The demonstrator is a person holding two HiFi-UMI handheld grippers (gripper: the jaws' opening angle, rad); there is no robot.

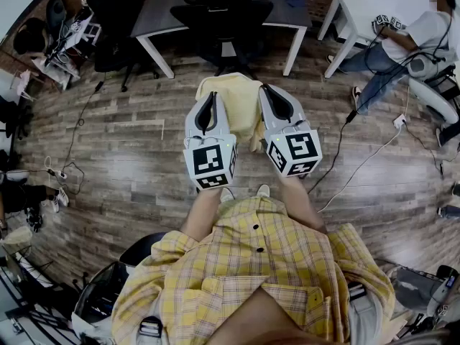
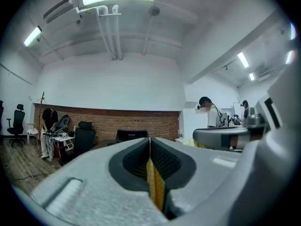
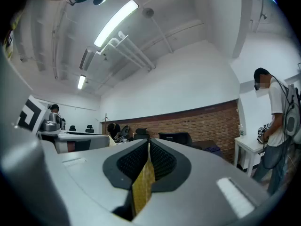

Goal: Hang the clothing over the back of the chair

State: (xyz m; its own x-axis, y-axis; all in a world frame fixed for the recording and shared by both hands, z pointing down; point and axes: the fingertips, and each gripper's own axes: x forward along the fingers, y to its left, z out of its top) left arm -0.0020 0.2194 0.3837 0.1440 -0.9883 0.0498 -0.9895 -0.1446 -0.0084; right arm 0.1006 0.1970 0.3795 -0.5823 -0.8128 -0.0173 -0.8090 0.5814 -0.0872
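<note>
I hold a pale yellow garment [image 1: 241, 110] up in front of me between both grippers. The left gripper [image 1: 210, 96] is shut on its left part; a yellow fold [image 2: 155, 187] is pinched between the dark pads. My right gripper [image 1: 266, 89] is shut on the right part, with cloth [image 3: 143, 188] clamped between its pads too. Both grippers point forward and slightly up, close together. A black office chair [image 1: 226, 14] stands beyond the garment, pushed against a dark desk [image 1: 159, 11]; its back [image 2: 131, 135] shows low ahead of the left gripper.
At the far right stand a white table [image 1: 351, 7] and a person [image 1: 411, 40]. Cables [image 1: 359, 162] trail over the wooden floor on the right. Bags and gear crowd the left wall [image 1: 68, 31]. Another black chair [image 1: 108, 293] is behind me at lower left.
</note>
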